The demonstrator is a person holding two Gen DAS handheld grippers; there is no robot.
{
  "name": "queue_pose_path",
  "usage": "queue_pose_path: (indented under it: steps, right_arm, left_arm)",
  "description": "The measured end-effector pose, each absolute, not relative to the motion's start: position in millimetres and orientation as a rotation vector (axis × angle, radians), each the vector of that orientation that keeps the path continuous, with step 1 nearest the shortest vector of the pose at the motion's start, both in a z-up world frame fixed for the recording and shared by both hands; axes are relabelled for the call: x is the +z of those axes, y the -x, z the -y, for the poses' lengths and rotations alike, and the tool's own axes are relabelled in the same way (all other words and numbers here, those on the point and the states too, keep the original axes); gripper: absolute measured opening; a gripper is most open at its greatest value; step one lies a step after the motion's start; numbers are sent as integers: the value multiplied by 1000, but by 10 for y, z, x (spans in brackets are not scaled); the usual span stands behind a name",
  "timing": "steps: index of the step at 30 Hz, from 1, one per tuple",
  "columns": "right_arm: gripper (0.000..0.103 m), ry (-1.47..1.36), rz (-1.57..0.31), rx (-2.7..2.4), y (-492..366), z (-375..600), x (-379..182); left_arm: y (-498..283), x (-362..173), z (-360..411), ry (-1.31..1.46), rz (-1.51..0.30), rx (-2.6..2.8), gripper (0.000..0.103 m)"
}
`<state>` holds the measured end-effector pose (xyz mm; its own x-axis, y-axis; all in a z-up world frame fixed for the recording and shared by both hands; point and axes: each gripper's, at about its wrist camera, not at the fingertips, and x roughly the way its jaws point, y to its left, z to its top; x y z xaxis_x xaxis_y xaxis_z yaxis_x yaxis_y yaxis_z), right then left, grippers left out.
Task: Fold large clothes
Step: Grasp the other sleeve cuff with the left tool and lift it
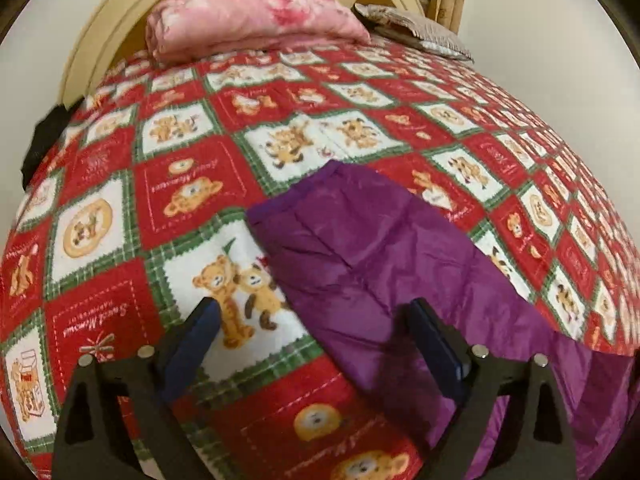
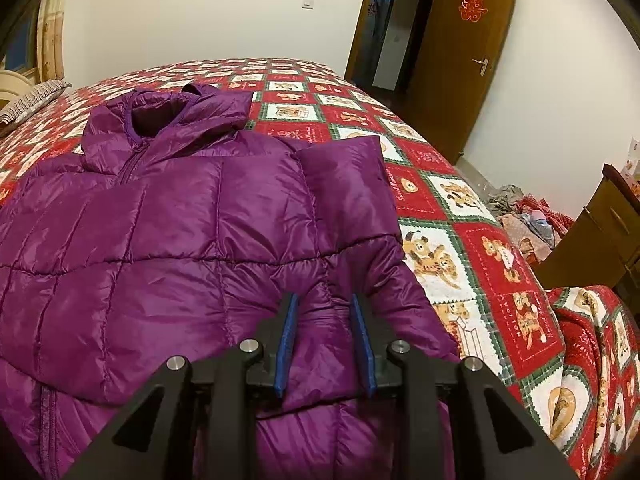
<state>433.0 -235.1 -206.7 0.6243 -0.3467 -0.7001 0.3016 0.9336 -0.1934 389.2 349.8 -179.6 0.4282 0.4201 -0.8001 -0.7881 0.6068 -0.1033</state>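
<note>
Purple jacket (image 2: pixel 168 216) spread on the bed (image 2: pixel 472 248), front up, hood (image 2: pixel 176 116) far ahead of the right fingers, one sleeve (image 2: pixel 344 184) already laid across the chest just ahead of them. Right gripper (image 2: pixel 326 340) low over the quilted fabric, fingers parted with a fold of jacket bulging between the pads; whether actually pinched, cannot tell, but not clenched. Left gripper (image 1: pixel 316 344) spread wide, holding nothing, hovering with the other sleeve (image 1: pixel 360 248) lying ahead and under its right finger. Probably mid sleeve-folding: one side in, the other still out. Next move likely calls for closing the left fingers on that sleeve near its cuff and carrying it across the chest. Slippery shell may slide out of a shallow grip.
</note>
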Motion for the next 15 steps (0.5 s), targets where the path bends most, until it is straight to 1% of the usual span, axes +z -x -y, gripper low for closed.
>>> queue_pose_path:
  steps: [2, 4, 5, 6, 7, 8, 9, 15]
  right_arm:
    - [29, 64, -816, -375, -4335, 2341, -2069]
    - [29, 67, -816, -377, -4334, 2335, -2071]
    - [29, 67, -815, -378, -4335, 2335, -2071]
    - [29, 66, -815, -378, -4332, 2337, -2072]
    - [29, 66, -815, -378, -4331, 2337, -2073]
    - [29, 66, -815, -377, -4331, 2338, -2072]
    - [29, 65, -815, -377, -4331, 2340, -2072]
    - [29, 60, -813, -375, -4331, 2341, -2074]
  left_arm:
    - [-3942, -1824, -3429, 482, -803, 779, 81]
    - [-3983, -1853, -3393, 441, -808, 776, 58]
    - [-4000, -1860, -3372, 428, -805, 766, 52]
    - [-4003, -1848, -3370, 424, -801, 756, 40]
    - [-4006, -1824, -3360, 422, -791, 735, 20]
    - [-4007, -1818, -3376, 445, -776, 678, 8]
    - [-3999, -1805, -3387, 474, -761, 636, 8]
    - [-3958, -1666, -3262, 421, -727, 674, 8]
